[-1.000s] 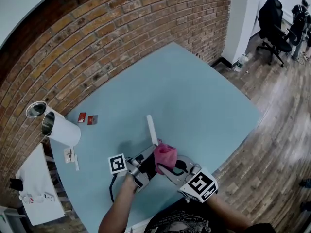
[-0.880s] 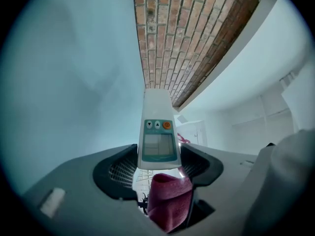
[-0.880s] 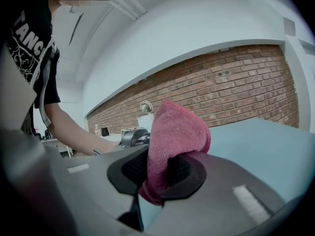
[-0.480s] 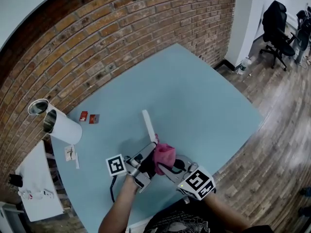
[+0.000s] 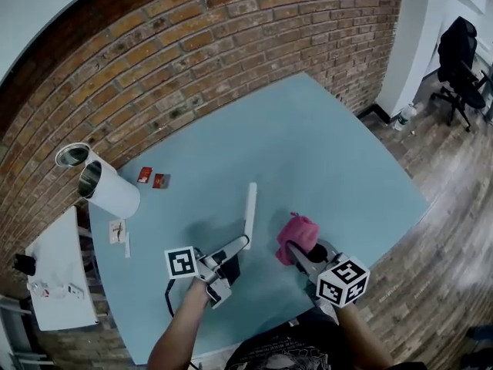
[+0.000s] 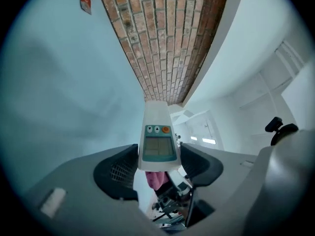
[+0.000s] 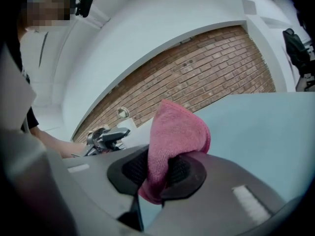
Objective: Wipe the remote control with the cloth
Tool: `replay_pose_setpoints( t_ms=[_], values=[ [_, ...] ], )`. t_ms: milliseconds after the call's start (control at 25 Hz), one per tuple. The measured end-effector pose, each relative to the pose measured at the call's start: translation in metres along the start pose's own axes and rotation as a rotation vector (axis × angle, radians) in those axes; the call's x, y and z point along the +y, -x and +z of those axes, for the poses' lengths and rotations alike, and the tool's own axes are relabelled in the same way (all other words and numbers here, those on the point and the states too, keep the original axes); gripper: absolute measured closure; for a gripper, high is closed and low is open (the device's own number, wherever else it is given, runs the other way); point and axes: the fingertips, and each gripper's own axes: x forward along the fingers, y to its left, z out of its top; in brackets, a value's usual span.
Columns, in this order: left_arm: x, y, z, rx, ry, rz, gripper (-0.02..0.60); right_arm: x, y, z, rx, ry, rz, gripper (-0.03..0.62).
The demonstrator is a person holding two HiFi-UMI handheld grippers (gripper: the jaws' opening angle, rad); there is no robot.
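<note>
Left gripper [image 6: 157, 167] has its jaws clamped on the near end of the remote [image 6: 157, 136]. The remote juts straight out past the fingertips, buttons and screen facing the camera. From the head view, the left gripper [image 5: 240, 245] pinches the remote [image 5: 249, 210] low down, and the white bar points away towards the brick wall.

Right gripper [image 7: 156, 173] is closed tight on the pink cloth [image 7: 174, 136], which bunches up above the pads. Overhead, the right gripper [image 5: 299, 251] and cloth [image 5: 297, 233] sit just right of the remote, with a strip of blue tabletop [image 5: 323, 153] between them.

The remote's gripped end is buried between the pads. The cloth's lower fold is hidden too.
</note>
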Motion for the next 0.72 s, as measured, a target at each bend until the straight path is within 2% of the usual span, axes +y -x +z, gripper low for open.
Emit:
replay_pose_setpoints(
  t_ms=[160,240,280,360,440,520,600,720],
  values=[
    [0.018,0.010,-0.006,0.049,-0.049,0.104,0.318,-0.018,0.000,0.007,-0.013,-0.028,-0.020,0.530],
    [0.038,0.023,-0.003,0.056,-0.120,0.234,0.341,-0.019,-0.002,0.008,-0.008,-0.030,-0.013,0.530],
    [0.047,0.029,0.001,0.046,-0.151,0.292,0.575,-0.020,-0.004,0.007,-0.003,-0.029,-0.007,0.530],
    [0.053,0.034,0.002,0.065,-0.209,0.335,0.575,-0.019,-0.007,0.004,0.016,-0.023,0.008,0.530],
    [0.055,0.034,-0.007,0.139,-0.300,0.375,0.574,-0.018,-0.009,-0.004,0.045,-0.020,0.027,0.530],
    [0.057,0.036,-0.017,0.192,-0.356,0.409,0.574,-0.018,-0.009,-0.014,0.068,-0.033,0.042,0.530],
    [0.055,0.036,-0.021,0.183,-0.362,0.407,0.574,-0.022,-0.006,-0.021,0.054,-0.076,0.050,0.530],
    [0.051,0.033,-0.028,0.146,-0.363,0.386,0.574,-0.031,0.000,-0.020,-0.022,-0.190,0.062,0.530]
  ],
)
